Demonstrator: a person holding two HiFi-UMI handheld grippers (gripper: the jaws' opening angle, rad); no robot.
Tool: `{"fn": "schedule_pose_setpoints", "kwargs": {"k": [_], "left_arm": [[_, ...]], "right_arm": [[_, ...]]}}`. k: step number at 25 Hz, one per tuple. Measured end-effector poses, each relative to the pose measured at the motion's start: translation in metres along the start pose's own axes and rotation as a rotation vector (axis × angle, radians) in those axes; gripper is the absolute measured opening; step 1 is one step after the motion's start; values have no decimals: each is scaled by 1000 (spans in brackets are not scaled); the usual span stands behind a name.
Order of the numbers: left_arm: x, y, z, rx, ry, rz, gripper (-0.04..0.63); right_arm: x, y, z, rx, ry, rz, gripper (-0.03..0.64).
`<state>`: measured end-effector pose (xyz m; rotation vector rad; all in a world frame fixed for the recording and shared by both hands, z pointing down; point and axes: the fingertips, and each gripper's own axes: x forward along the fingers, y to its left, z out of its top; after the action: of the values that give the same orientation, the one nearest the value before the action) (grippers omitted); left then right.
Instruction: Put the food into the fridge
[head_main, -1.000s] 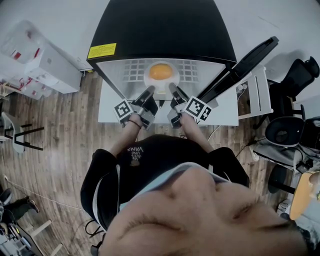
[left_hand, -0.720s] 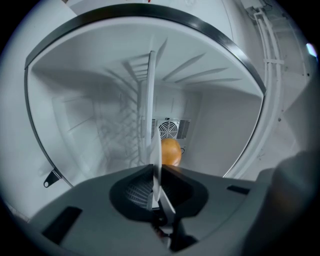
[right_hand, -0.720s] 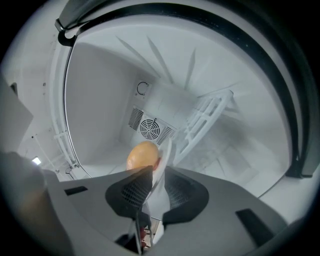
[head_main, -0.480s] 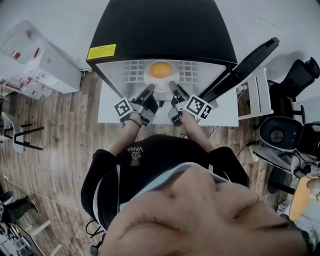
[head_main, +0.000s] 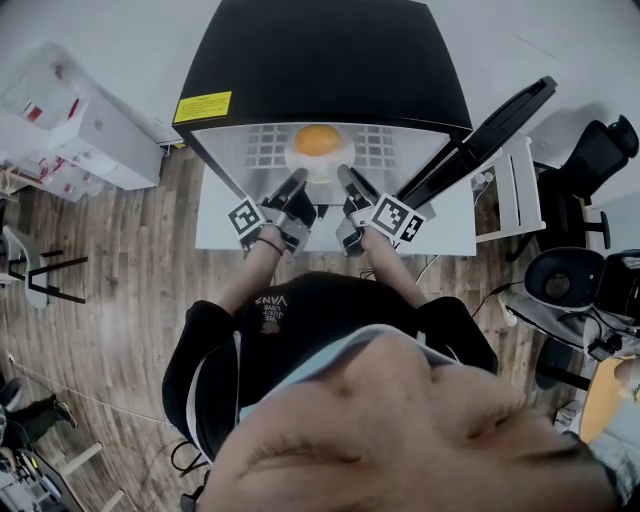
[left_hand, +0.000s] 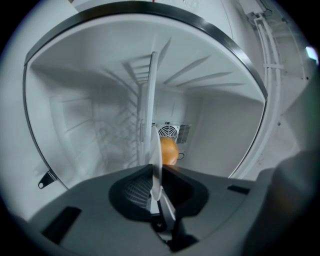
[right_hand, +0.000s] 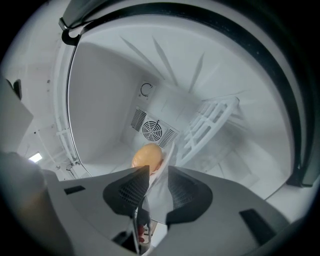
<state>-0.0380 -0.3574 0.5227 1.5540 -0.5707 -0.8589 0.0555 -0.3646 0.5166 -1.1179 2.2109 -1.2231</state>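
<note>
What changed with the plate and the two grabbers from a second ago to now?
The right gripper has just been opening its jaws; they now stand apart around the rim of the white plate, letting go. The plate with the round orange food slid a little deeper into the fridge. The left gripper stays clamped on the plate's edge, and the fridge door stays open.
</note>
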Motion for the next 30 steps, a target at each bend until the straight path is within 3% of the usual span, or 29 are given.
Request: {"fn": "schedule_pose_setpoints", "kwargs": {"k": [13, 20, 30], "left_arm": [[2, 1, 4, 15, 5, -21, 34], [0, -6, 4, 72, 4, -52, 80], [-12, -7, -2, 174, 19, -28, 84]], "right_arm": [[-8, 3, -5, -54, 3, -1, 117], [-11, 5, -5, -160, 3, -16, 117], [-15, 11, -9, -261, 16, -30, 117]]}}
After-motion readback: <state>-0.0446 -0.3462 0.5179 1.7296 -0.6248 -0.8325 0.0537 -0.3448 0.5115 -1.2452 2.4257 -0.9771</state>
